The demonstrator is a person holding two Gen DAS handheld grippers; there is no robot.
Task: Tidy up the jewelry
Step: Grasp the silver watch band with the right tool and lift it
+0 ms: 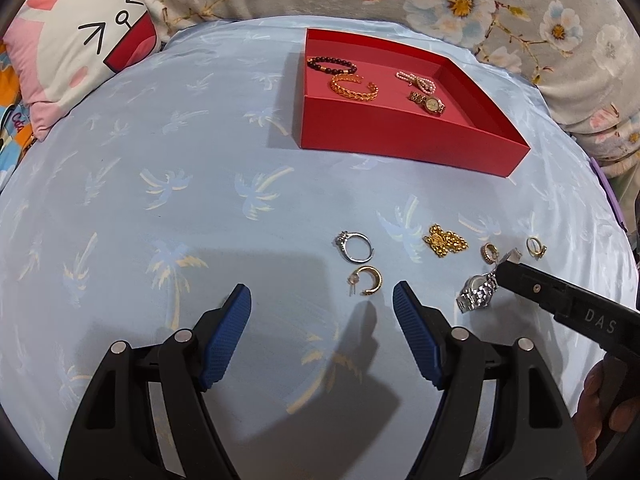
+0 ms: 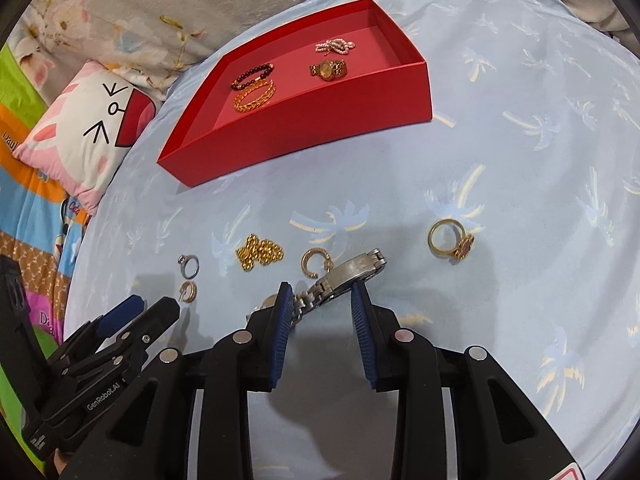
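Right claw straddles the silver metal-link wristwatch on the pale blue palm-print bedsheet, narrowly parted, I judge for lifting it into the red cardboard tray; left claw hangs wide, empty.

1. Red tray, upper centre, holds a dark bead bracelet, gold braided cuff, pearl bow and gold watch.
2. Silver watch, lower centre, lies between the fingers.
3. Rings, earrings and gold chain lie loose mid-frame.
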